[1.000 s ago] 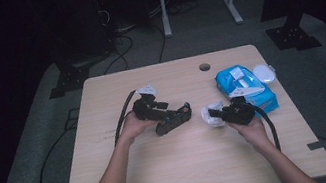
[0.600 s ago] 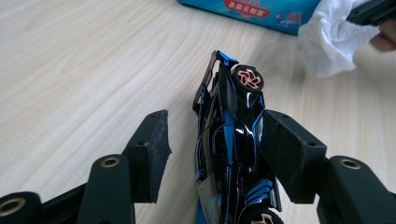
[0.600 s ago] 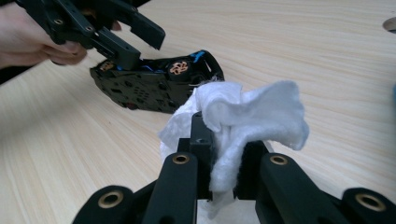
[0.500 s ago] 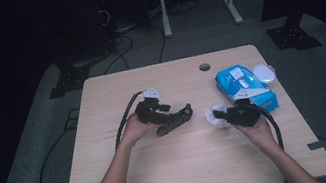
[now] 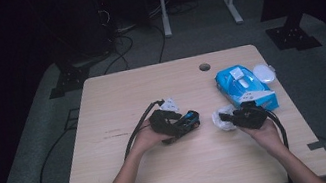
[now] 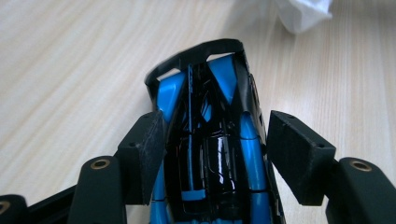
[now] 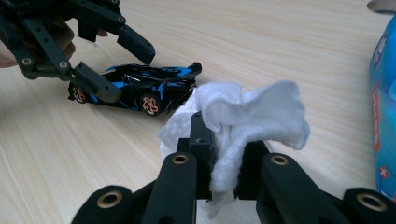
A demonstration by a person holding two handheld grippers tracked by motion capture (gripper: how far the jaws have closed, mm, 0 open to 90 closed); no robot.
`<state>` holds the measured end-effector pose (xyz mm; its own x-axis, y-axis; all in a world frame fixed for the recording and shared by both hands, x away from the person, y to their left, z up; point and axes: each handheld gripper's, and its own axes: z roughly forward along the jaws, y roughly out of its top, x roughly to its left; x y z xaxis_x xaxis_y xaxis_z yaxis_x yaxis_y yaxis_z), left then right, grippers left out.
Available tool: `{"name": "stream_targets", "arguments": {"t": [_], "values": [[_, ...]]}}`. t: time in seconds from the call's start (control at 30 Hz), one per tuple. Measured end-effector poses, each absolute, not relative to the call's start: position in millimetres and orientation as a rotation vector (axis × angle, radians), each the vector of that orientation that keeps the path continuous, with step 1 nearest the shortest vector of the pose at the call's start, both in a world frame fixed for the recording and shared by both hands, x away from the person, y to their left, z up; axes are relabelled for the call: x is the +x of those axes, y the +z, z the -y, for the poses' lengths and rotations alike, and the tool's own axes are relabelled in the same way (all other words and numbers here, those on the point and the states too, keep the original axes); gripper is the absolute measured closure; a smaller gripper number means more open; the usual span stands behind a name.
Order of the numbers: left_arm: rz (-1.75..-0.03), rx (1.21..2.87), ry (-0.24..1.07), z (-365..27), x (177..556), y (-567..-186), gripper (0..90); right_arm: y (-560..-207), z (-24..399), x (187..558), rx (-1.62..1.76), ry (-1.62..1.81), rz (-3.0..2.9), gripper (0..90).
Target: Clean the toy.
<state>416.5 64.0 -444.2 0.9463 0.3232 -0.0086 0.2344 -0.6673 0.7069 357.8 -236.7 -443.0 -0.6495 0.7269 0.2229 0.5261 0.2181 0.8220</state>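
toy car (image 5: 187, 120): 1; wipe (image 5: 221, 118): 1; wipes pack (image 5: 244, 87): 1; grippers: 2

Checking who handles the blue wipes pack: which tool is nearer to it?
Right. The right tool, shut on a white wipe, sits just in front of the wipes pack. The left tool, around the toy car, is farther left.

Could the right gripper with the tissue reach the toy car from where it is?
Probably yes: the right gripper, shut on the tissue, faces the toy car across bare table; only the left gripper's pads flank the car.
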Motion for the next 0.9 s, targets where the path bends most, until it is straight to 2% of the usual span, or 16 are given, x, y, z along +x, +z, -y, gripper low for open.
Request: {"name": "stream_targets", "arguments": {"t": [0.13,0.27,0.53,0.57,0.6,0.77,0.9], "values": [[-0.357,2.346,0.15,-61.0,412.6,-447.1,36.5,-447.0,239.1,356.6,1.198,1.383,-2.303,80.1],[-0.341,2.34,0.156,-61.5,408.5,-443.4,32.5,-452.2,242.8,356.8,1.21,1.348,-2.325,80.0],[-0.311,2.34,0.198,-68.2,403.8,-436.0,30.1,-459.2,249.6,352.0,1.207,1.266,-2.383,79.2],[-0.314,2.339,0.199,-69.1,403.6,-436.0,29.8,-460.3,250.5,351.1,1.214,1.252,-2.391,77.1],[-0.316,2.339,0.201,-70.0,403.6,-435.8,29.7,-462.2,251.2,351.1,1.219,1.234,-2.403,70.0],[-0.335,2.32,0.208,-76.1,402.4,-435.7,28.2,-464.3,258.0,347.1,1.224,1.218,-2.386,47.3],[-0.349,2.31,0.21,-81.5,402.2,-434.1,27.2,-461.9,264.9,344.4,1.205,1.237,-2.389,38.5]]}}
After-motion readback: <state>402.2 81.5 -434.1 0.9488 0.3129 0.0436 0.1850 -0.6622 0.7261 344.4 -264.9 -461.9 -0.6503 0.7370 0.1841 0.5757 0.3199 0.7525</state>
